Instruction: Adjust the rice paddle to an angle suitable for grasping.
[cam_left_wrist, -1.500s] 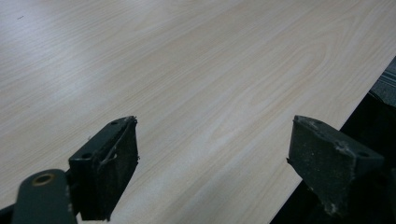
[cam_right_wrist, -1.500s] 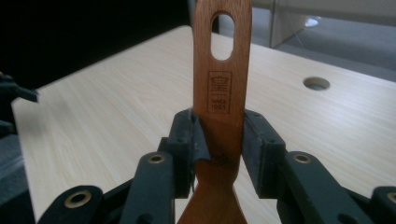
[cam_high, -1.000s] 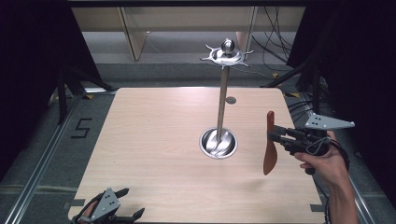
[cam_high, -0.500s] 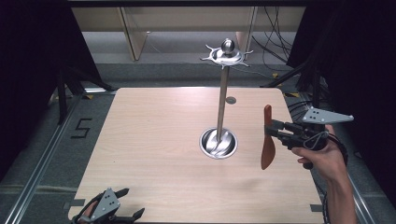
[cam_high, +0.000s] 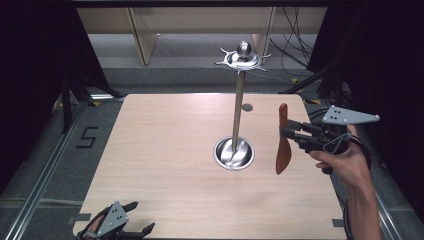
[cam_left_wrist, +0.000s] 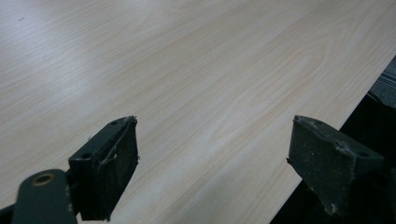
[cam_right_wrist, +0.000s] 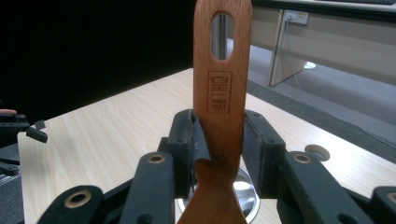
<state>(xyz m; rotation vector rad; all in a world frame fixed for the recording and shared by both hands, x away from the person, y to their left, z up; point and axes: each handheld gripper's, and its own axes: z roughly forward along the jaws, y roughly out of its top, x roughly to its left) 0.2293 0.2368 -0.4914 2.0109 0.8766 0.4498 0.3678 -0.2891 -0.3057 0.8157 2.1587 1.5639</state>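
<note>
A brown wooden spatula (cam_high: 283, 145) hangs upright over the right side of the table, blade down, with the slotted handle end up (cam_right_wrist: 223, 93). My right gripper (cam_high: 286, 131) is shut on its handle, with the pads pressing both edges (cam_right_wrist: 219, 135). A person's hand holds this gripper from the right. Left of the spatula stands a metal hook stand (cam_high: 237, 115) with a round dish base (cam_high: 233, 153) and a ball-topped ring of hooks (cam_high: 243, 57). My left gripper (cam_high: 140, 217) rests at the table's near left corner, its jaws wide apart over bare wood (cam_left_wrist: 215, 163).
The light wooden table (cam_high: 165, 145) has a small round metal disc (cam_high: 247, 107) beyond the stand's base, also visible in the right gripper view (cam_right_wrist: 317, 151). Dark curtains flank both sides. Cables and wooden panels lie on the floor behind the table.
My right gripper has lifted the spatula higher and carried it slightly left, towards the stand. The left gripper has stayed put.
</note>
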